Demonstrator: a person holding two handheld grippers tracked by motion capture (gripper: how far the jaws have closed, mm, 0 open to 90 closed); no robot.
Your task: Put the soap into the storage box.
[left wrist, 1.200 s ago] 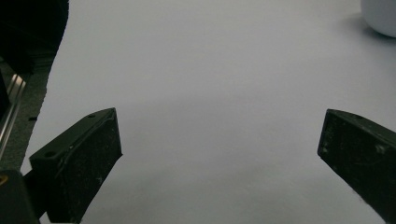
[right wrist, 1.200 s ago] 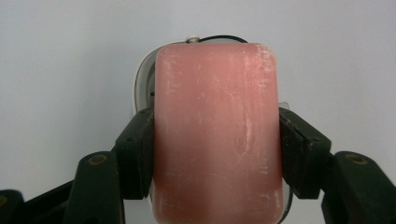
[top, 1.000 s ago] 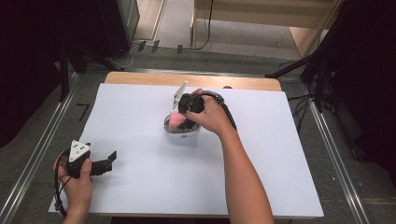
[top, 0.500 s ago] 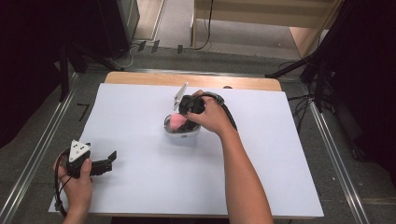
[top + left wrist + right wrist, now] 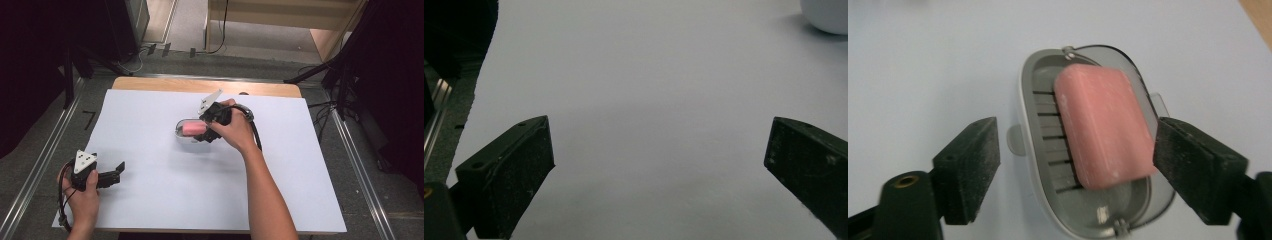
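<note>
A pink bar of soap [image 5: 1103, 130] lies tilted in a grey soap dish [image 5: 1023, 100] with a slatted floor and a clear lid part under it. My right gripper [image 5: 1075, 132] stands just over the dish. Its jaws have just been opening and now stand apart, with the soap between them; the left jaw is clear of the bar, the right one at its edge. From above, the soap [image 5: 191, 129] and dish [image 5: 179, 135] sit mid-table by the right gripper [image 5: 201, 133]. My left gripper [image 5: 117, 170] rests open at the near left, its jaws [image 5: 659, 135] wide over bare paper.
A white sheet [image 5: 200, 190] covers the table, with a wooden strip [image 5: 200, 85] along the far edge. Metal rails run down both sides. A black cable [image 5: 256, 135] loops over the right wrist. The dish's pale side [image 5: 829, 15] shows far off in the left gripper view.
The right hand has shifted a little to the right and its jaws have parted; the pink soap now shows lying in the dish. The left hand has stayed put.
</note>
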